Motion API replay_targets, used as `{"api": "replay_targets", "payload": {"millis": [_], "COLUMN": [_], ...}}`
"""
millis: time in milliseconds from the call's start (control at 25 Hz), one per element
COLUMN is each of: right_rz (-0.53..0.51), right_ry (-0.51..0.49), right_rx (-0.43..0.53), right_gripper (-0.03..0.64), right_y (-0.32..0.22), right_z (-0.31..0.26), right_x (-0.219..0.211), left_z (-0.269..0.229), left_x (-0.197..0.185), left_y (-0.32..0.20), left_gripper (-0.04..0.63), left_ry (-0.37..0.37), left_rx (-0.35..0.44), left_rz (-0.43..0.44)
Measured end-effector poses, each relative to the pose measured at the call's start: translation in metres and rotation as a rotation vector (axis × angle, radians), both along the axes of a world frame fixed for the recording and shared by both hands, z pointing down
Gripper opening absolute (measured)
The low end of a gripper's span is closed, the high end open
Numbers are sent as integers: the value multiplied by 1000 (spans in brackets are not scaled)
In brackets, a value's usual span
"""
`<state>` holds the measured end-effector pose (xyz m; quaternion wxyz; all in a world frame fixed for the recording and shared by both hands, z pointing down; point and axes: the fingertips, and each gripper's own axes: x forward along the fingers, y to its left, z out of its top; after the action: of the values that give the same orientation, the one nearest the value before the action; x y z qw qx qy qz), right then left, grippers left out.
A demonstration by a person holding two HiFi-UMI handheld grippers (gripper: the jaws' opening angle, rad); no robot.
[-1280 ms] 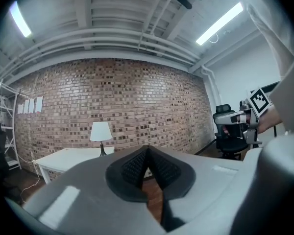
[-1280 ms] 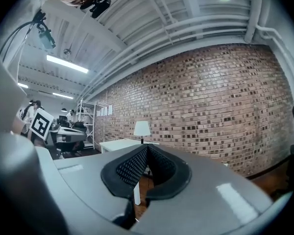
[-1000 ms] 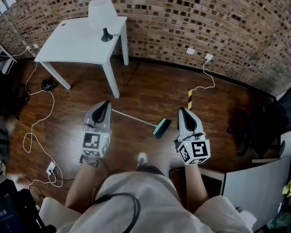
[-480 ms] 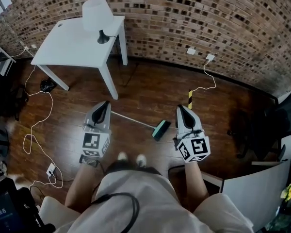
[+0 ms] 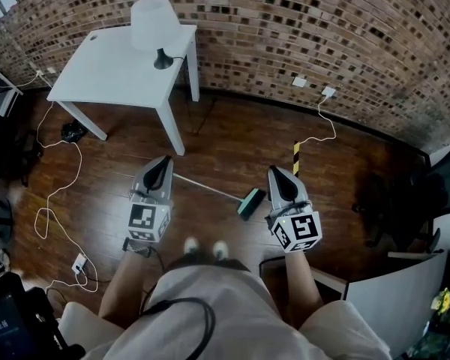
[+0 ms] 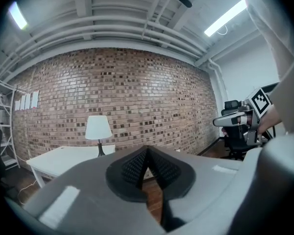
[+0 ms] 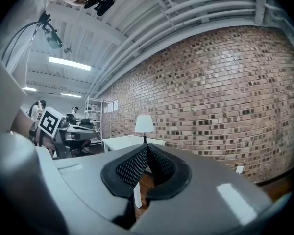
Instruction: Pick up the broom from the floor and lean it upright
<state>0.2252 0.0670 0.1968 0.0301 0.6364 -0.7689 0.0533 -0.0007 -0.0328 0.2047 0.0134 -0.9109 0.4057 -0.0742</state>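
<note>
Task barely started, by our read: the broom (image 5: 214, 189) lies flat on the dark wood floor (image 5: 232, 137), untouched, and nothing is lifted or leaned yet. In the head view it sits between the two grippers, with the teal head just beside the right gripper (image 5: 276, 172); the thin handle runs up-left until the left gripper (image 5: 162, 163) covers its end. We see both grippers held out roughly level, aimed at the wall rather than down at the broom, and neither gripper view shows the broom at all. Left gripper jaws are together with nothing between them in the left gripper view, and right gripper jaws are likewise pressed together and empty in the right gripper view. What is left, we judge, is everything: get down to the handle, open a pair of jaws, clamp the handle, raise it and prop it against something. Candidates for the lean are the brick wall (image 5: 322, 28) ahead or the white tabletop (image 5: 105, 77) at upper left, which carries a white lamp (image 5: 154, 21). White cables (image 5: 60, 193) trail over the floor on the left, a yellow-black striped strip (image 5: 294, 156) lies near the wall, and a dark office chair (image 5: 405, 193) stands at the right.
</note>
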Motion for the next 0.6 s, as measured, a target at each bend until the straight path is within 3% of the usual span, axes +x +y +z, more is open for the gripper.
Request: {"api": "replay_targets", "payload": {"millis": [320, 600], "right_rz": [-35, -140], "right_ry": [36, 75], "right_rx": [-57, -118], "right_gripper": [14, 14], "right_y": [-38, -85], "right_z": [33, 87], "right_x": [-15, -42], "left_z": [42, 73], "left_x": [-26, -56], "left_y": [-27, -60], "left_gripper": [1, 0], "left_ry": [-32, -61], "left_rx": [-52, -68], "left_rz": [-33, -62]}}
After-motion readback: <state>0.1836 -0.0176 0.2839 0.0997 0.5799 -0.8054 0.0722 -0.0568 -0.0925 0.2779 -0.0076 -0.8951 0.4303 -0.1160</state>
